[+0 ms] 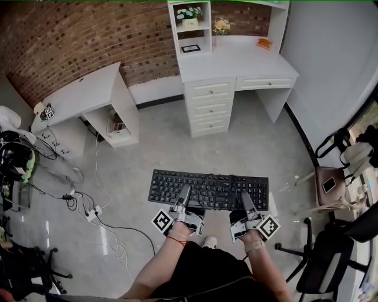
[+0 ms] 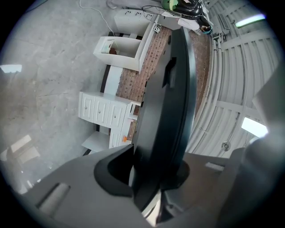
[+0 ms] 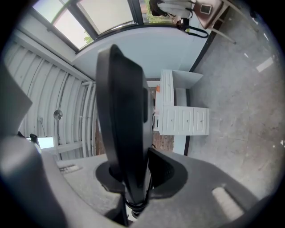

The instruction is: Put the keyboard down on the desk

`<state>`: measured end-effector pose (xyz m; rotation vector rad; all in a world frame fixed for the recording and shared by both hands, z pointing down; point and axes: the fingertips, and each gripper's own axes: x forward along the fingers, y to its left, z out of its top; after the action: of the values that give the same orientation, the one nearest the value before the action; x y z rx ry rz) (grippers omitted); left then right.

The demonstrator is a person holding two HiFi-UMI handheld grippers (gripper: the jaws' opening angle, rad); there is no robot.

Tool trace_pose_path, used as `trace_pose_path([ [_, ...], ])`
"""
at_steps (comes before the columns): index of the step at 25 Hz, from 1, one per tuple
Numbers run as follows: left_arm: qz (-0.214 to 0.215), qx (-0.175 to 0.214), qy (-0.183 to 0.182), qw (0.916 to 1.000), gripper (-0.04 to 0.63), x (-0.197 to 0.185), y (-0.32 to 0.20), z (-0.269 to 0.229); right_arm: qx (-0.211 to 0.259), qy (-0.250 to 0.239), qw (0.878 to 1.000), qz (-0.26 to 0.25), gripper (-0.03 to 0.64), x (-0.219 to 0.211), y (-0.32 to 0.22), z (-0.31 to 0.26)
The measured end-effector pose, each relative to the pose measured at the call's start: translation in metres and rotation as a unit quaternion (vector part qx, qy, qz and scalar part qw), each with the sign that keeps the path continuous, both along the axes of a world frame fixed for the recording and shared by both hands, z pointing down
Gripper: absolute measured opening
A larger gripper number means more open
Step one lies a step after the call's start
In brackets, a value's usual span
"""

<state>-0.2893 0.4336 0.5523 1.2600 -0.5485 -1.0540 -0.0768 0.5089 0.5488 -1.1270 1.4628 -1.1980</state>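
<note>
The keyboard [image 1: 208, 190] is held in the air over the floor [image 1: 177, 147], well apart from the white desk [image 1: 236, 62], so the step in hand is judged to be the carrying. The jaws of the left gripper [image 1: 183, 199] are clamped on the near long edge of the keyboard towards its left end. Those of the right gripper [image 1: 247, 203] are clamped on the same edge towards its right end. In both gripper views the dark body is seen pressed between the pads.

For a good result, the keyboard should be kept level and both grips equally firm, because it is gripped along one edge only and the far edge may sink. A black cable [image 3: 136, 208] is seen bundled under the right jaws, and care should be taken that it does not catch on the drawers [image 1: 208, 106]. The bare middle of the desk top, near its front edge, seems the best place. It is away from the orange thing [image 1: 264, 42] at the back right corner and from the flowers [image 1: 189, 13] on the shelf at the back left.
</note>
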Motion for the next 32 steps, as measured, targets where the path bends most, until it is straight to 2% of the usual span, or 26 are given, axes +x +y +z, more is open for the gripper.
trace_pose_path([
  [9, -0.017, -0.012, -0.012, 0.9997, 0.086, 0.001, -0.023, 0.007, -0.012, -0.014, 1.000, -0.015, 0.071, 0.003, -0.030, 0.011],
  [15, -0.009, -0.014, -0.017, 0.9997, 0.086, 0.010, -0.051, 0.010, -0.017, -0.016, 1.000, -0.008, 0.071, 0.012, -0.055, 0.015],
  [21, 0.004, -0.012, -0.009, 0.9999, 0.086, 0.043, -0.093, 0.012, -0.011, -0.010, 1.000, 0.003, 0.071, 0.042, -0.093, 0.013],
  [32, 0.029, -0.022, -0.009, 0.9993, 0.081, 0.083, -0.203, 0.010, -0.014, 0.003, 1.000, 0.015, 0.071, 0.080, -0.196, 0.000],
])
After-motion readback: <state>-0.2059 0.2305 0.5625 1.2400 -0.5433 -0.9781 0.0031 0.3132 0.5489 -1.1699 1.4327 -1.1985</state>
